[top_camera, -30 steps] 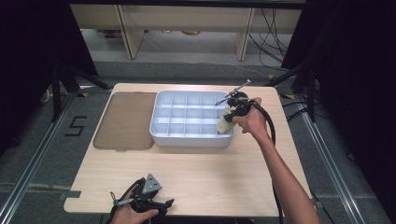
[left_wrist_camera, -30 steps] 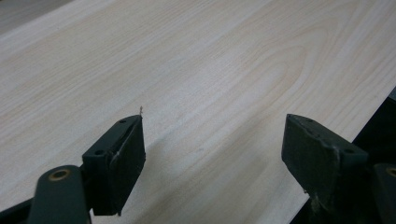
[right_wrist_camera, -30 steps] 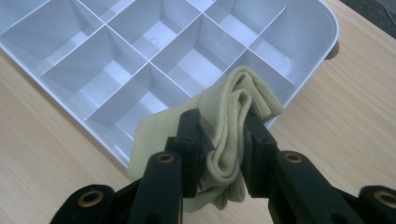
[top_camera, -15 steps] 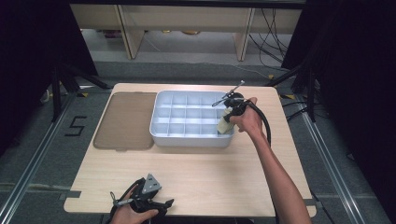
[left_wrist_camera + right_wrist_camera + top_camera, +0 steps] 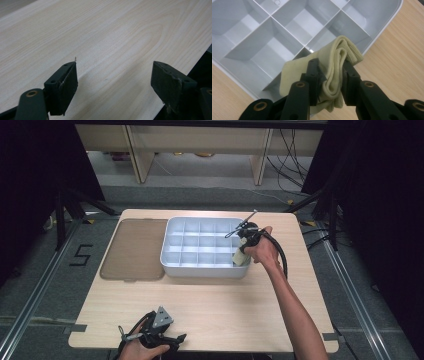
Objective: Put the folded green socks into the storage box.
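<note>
The folded pale-yellow cloth point(image 5: 337, 65) is pinched between the two black jaws of the right gripper point(image 5: 330, 82), which are clamped narrow on its layered folds, one pad on either side. In the right gripper view it hangs right over the near corner of the grey compartment tray point(image 5: 384, 27), its top fold poking out beyond the jaw tips and over the tray's rim, with the dividers and bare cells spread out behind it. From the high view, the cloth point(image 5: 241, 255) is at the tray's right end, at the front-right corner cell, with the right gripper point(image 5: 243, 240) above it and the person's right hand point(image 5: 262, 251) wrapped round the gripper body, forearm running down to the bottom edge. Whether the cloth's lower end touches the cell floor I can't tell.

The tray point(image 5: 200, 268) sits in the middle of the far half of the wooden counter point(image 5: 225, 305), long side facing the person. Just to its left, touching or all but touching, lies a flat brown lid point(image 5: 134, 249).

Well apart from all that, down at the near-left edge of the counter, the left gripper point(image 5: 167, 341) rests low in the left hand point(image 5: 137, 351). In the left gripper view its jaws stand wide apart over bare wood, with nothing between them.
</note>
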